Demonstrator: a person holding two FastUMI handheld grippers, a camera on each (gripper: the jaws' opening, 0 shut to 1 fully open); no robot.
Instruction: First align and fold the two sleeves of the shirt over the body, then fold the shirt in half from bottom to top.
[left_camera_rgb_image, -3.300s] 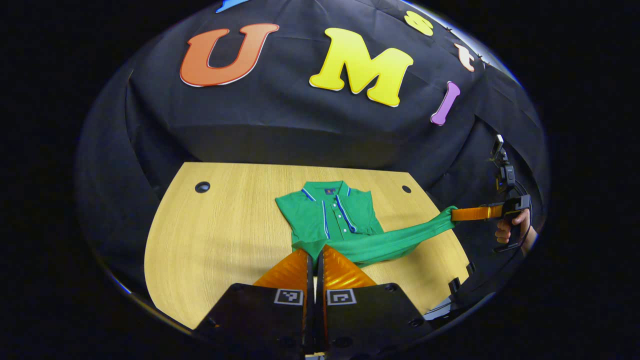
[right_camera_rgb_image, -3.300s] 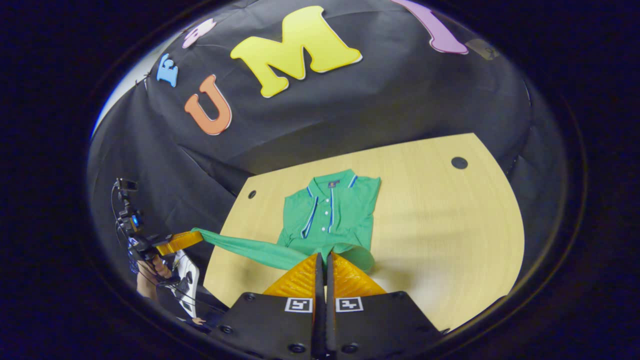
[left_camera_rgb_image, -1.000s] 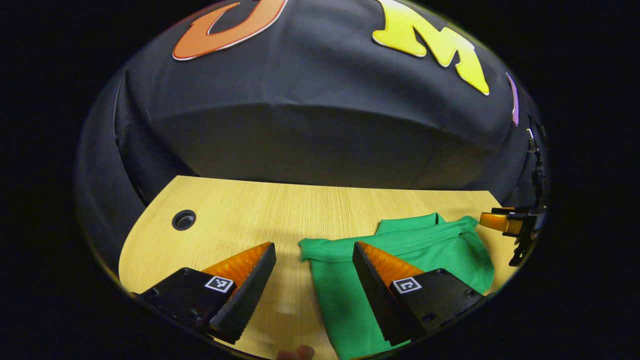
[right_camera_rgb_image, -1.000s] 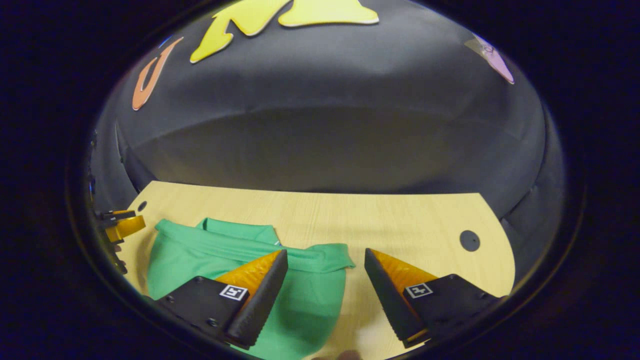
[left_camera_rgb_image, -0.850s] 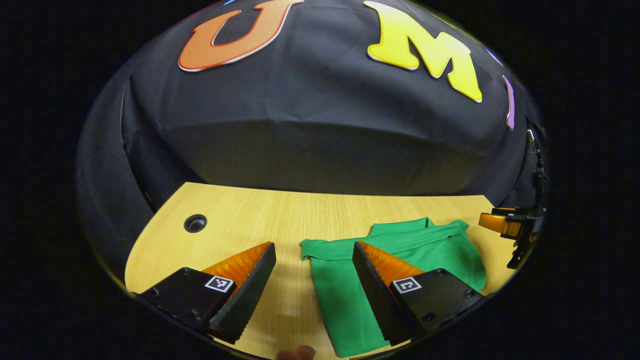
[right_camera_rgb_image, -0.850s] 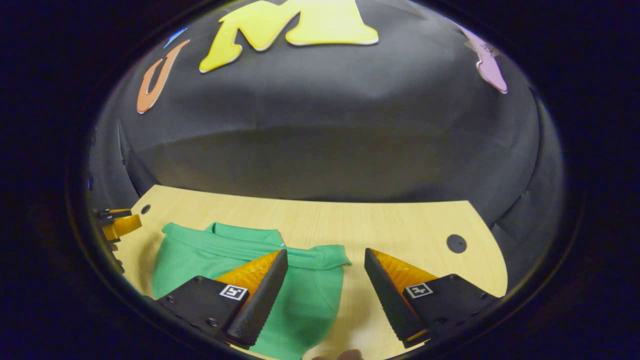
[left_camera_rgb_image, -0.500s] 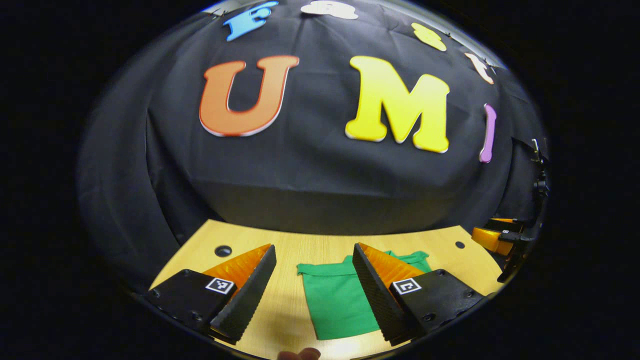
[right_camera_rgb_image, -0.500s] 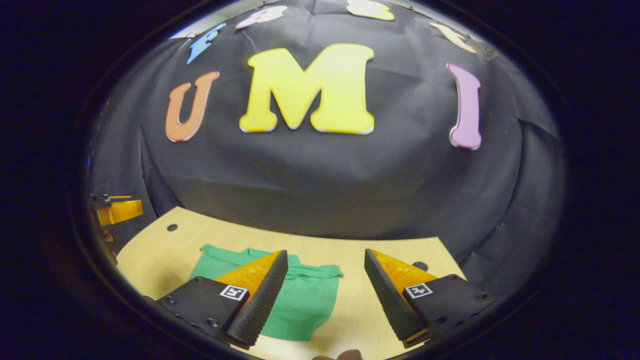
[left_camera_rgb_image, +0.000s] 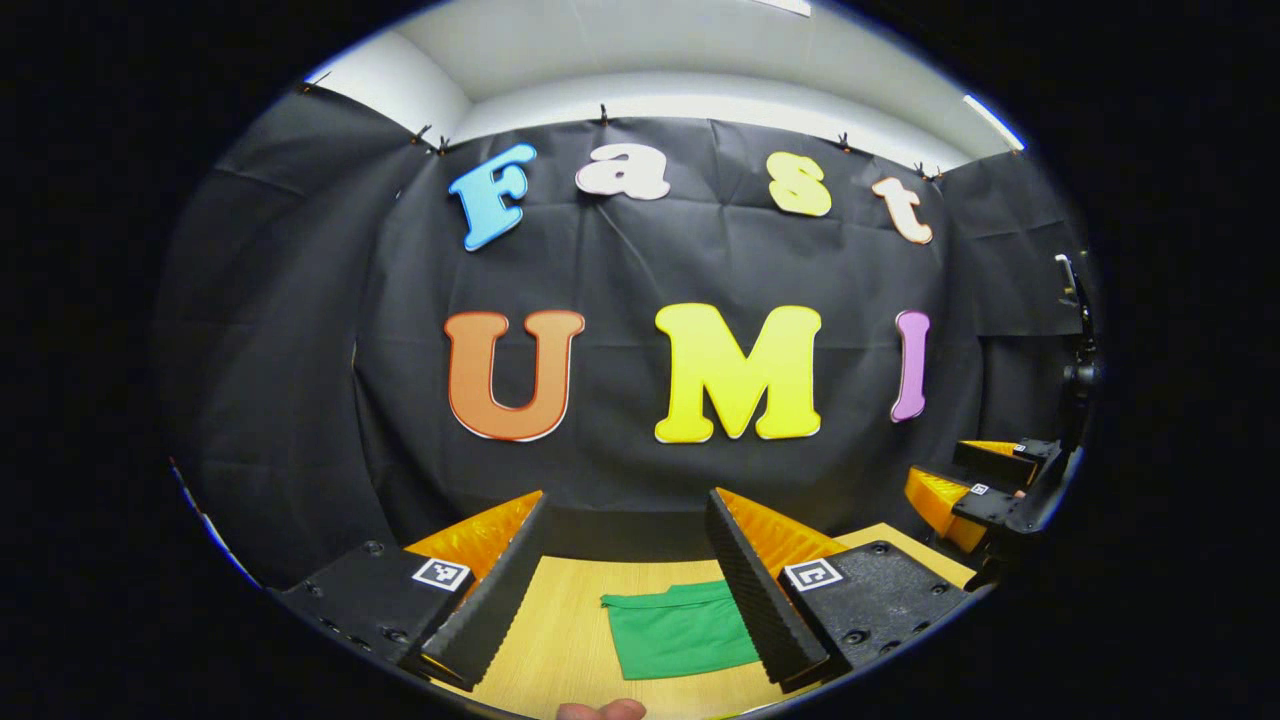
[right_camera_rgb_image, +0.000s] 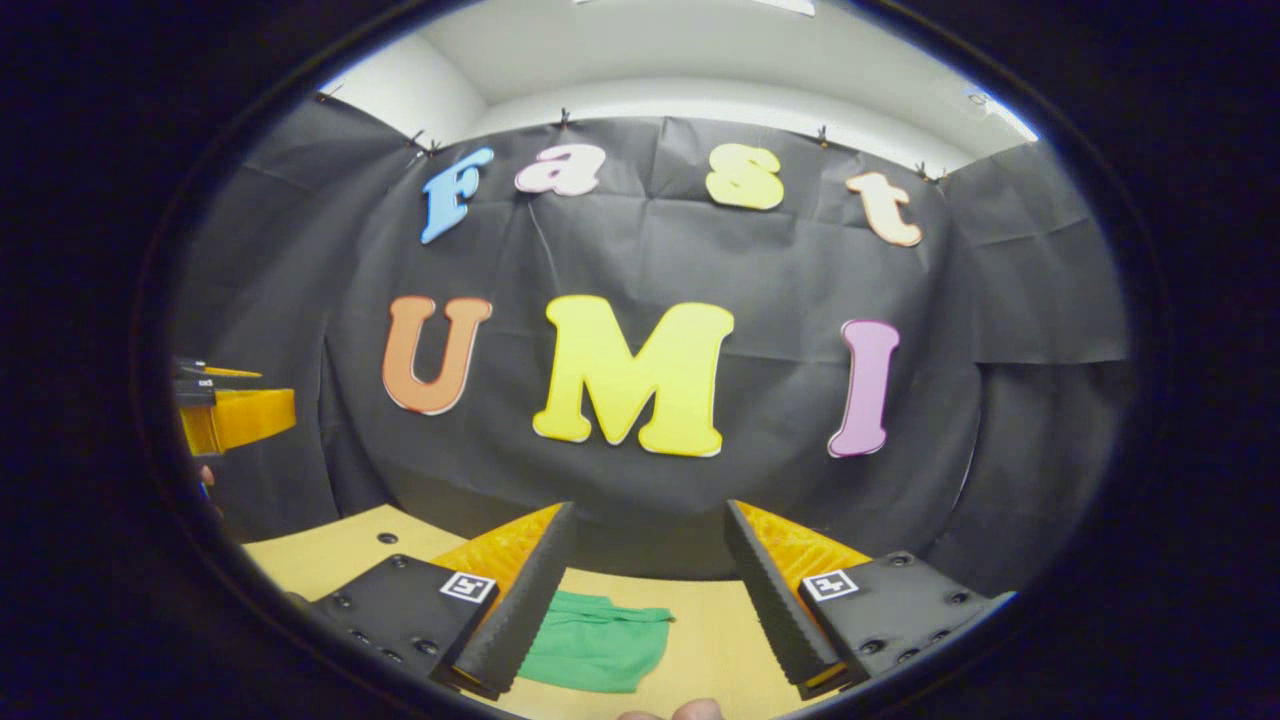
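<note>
Now both grippers have lifted and tipped back from the table (left_camera_rgb_image: 560, 650), fingers spread wide, nothing held. Left gripper (left_camera_rgb_image: 625, 560) low centre of the left gripper view; right gripper (right_camera_rgb_image: 650, 580) low centre of the right gripper view. Green shirt (left_camera_rgb_image: 680, 640) lies folded in a compact rectangle at lower centre, far smaller than a second ago. Both folds look done; likely task complete.

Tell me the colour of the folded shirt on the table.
Plain green. The shirt shows best in the left gripper view, lying on the light wooden table.
</note>
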